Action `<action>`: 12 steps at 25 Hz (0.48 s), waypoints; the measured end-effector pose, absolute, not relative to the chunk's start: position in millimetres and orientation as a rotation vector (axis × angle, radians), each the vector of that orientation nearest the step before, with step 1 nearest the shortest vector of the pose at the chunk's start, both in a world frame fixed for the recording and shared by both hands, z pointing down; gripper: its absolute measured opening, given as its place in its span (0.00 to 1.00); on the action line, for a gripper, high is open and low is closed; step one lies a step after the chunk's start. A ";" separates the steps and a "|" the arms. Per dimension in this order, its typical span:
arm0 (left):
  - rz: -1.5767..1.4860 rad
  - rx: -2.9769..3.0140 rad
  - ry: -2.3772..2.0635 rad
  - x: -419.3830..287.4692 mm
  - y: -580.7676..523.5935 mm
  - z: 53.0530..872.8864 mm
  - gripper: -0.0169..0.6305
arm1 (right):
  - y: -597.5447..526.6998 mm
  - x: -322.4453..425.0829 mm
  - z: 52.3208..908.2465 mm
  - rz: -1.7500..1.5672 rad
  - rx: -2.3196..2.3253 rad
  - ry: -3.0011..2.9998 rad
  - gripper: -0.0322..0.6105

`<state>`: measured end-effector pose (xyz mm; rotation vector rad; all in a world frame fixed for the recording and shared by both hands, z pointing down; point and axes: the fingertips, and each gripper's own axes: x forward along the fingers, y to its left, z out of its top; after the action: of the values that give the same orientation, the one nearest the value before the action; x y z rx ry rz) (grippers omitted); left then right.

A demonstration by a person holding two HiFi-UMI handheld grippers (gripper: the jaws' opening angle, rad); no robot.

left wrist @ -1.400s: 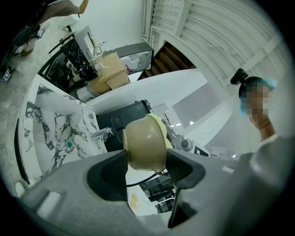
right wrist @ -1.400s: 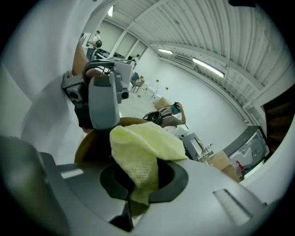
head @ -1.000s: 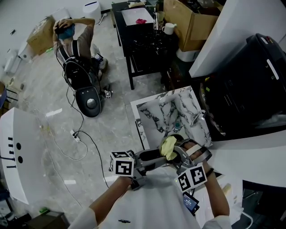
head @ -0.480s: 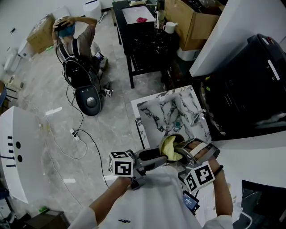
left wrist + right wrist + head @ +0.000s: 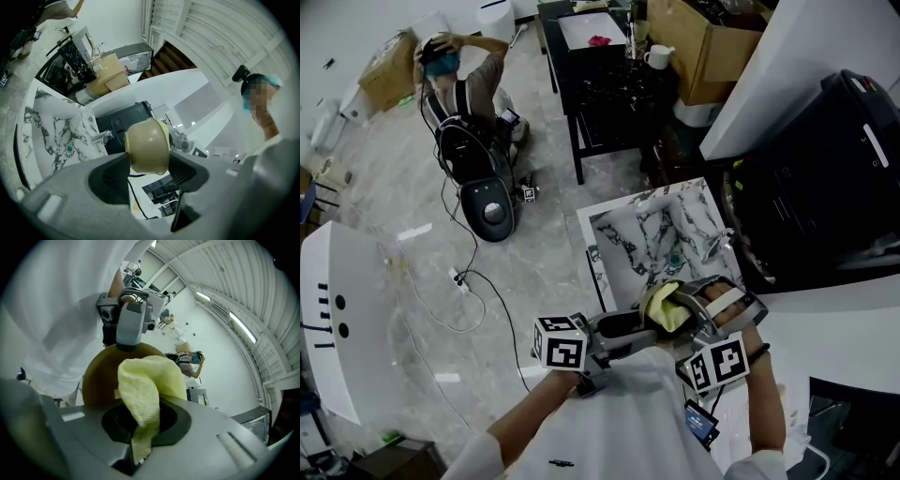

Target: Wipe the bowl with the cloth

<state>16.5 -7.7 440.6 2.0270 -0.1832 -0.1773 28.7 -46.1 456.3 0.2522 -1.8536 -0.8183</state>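
The left gripper (image 5: 149, 169) clamps its fingers on the bowl (image 5: 146, 144); the right gripper (image 5: 140, 420), fingers pinching the cloth (image 5: 146, 390), has shifted rightward.

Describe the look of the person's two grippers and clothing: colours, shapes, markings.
The left gripper and right gripper have grey moulded bodies with black pads. Each carries a white cube bearing black square markers. The person wears a white top.

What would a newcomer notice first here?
The yellow cloth stands out, clamped in the right gripper and pressed against the tan bowl that the left gripper holds, low in the middle of the head view. Beyond them lies a marble sink, and a person crouches on the floor at upper left.
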 end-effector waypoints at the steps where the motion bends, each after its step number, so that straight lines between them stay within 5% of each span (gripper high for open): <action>1: -0.177 2.024 -0.182 16.4 -7.3 441.0 0.43 | -46.0 24.5 455.6 -0.821 0.257 -1.866 0.10; 12: -0.192 2.021 -0.204 14.2 -8.7 438.4 0.43 | -11.8 -2.7 453.4 -0.717 0.136 -2.059 0.10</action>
<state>14.2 -8.7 438.4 2.0214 -0.2042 -0.1918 -2.7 -11.8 453.4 0.1357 -2.0588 -0.7166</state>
